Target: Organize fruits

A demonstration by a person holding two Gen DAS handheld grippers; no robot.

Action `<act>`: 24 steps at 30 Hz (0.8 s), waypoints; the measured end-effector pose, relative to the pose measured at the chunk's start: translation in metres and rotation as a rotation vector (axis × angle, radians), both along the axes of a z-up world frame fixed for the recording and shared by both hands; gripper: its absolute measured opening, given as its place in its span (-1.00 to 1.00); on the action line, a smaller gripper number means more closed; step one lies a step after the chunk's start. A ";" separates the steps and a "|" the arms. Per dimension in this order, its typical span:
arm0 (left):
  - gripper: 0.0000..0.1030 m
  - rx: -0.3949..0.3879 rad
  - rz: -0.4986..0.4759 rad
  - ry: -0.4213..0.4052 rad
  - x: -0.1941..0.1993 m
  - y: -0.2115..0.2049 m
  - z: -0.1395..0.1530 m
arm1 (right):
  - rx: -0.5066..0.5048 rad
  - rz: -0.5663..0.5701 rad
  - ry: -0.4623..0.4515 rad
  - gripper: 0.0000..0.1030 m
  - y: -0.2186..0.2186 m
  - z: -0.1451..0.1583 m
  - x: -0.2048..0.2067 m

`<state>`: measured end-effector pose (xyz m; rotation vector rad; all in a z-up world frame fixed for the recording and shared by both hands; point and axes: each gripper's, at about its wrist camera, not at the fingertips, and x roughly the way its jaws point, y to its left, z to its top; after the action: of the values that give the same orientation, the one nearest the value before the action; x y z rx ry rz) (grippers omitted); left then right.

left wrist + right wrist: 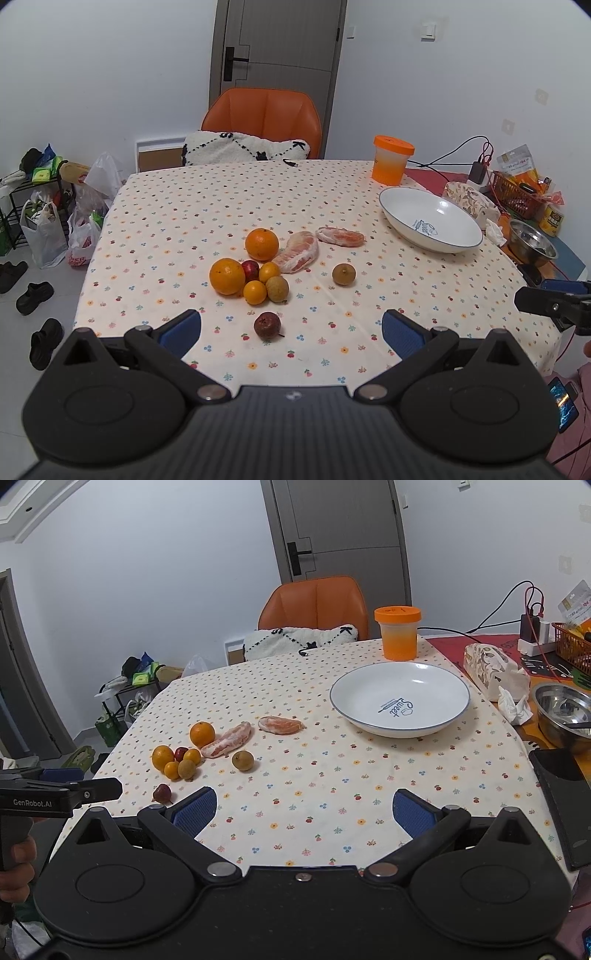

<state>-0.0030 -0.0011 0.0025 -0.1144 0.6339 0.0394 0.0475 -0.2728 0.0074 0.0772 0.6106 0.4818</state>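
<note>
A cluster of fruit lies mid-table: two large oranges, small oranges, a red fruit and a brown longan. Two peeled pomelo segments lie beside them, with another longan to the right. A dark red fruit sits nearest my left gripper, which is open above the table's near edge. An empty white bowl stands at the back right. My right gripper is open over bare tablecloth, nothing between its fingers. The fruit cluster lies to its left.
An orange-lidded jar, a tissue pack, a steel bowl and a dark flat object crowd the right side. An orange chair with a cushion stands behind the table. Bags and shoes lie on the floor at left.
</note>
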 end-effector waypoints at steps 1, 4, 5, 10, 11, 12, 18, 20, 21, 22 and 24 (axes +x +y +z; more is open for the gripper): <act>1.00 -0.001 0.000 0.000 0.000 0.001 0.001 | -0.001 -0.001 0.000 1.00 0.000 0.000 0.000; 1.00 0.001 -0.002 -0.002 0.000 0.000 0.001 | -0.001 -0.002 -0.001 1.00 0.000 0.000 0.001; 1.00 0.001 -0.003 -0.002 0.000 0.001 0.001 | 0.000 -0.003 -0.001 1.00 0.000 0.000 0.001; 1.00 0.002 -0.008 -0.003 0.001 0.001 0.001 | -0.001 -0.003 -0.002 1.00 -0.001 0.000 0.000; 1.00 0.001 -0.009 -0.002 0.001 0.001 0.001 | -0.001 -0.003 -0.002 1.00 -0.001 0.000 0.001; 1.00 -0.003 -0.011 -0.002 0.001 0.001 0.001 | -0.001 -0.003 -0.002 1.00 -0.001 0.000 0.001; 1.00 -0.005 -0.010 -0.003 0.000 0.001 0.002 | 0.000 -0.003 -0.003 1.00 0.000 0.000 0.000; 1.00 -0.011 -0.012 -0.006 -0.001 0.000 0.002 | -0.001 -0.003 -0.003 1.00 0.000 0.000 0.000; 1.00 -0.010 -0.013 -0.009 -0.002 -0.001 0.002 | -0.001 -0.003 -0.003 1.00 0.000 0.000 0.001; 1.00 -0.007 -0.015 -0.012 -0.002 -0.001 0.003 | 0.001 -0.003 -0.002 1.00 0.000 0.000 0.001; 1.00 -0.004 -0.019 -0.013 -0.002 -0.002 0.003 | -0.002 -0.005 -0.002 1.00 0.000 0.000 0.000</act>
<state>-0.0053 -0.0036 0.0058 -0.1120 0.6222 0.0195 0.0478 -0.2726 0.0071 0.0766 0.6087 0.4764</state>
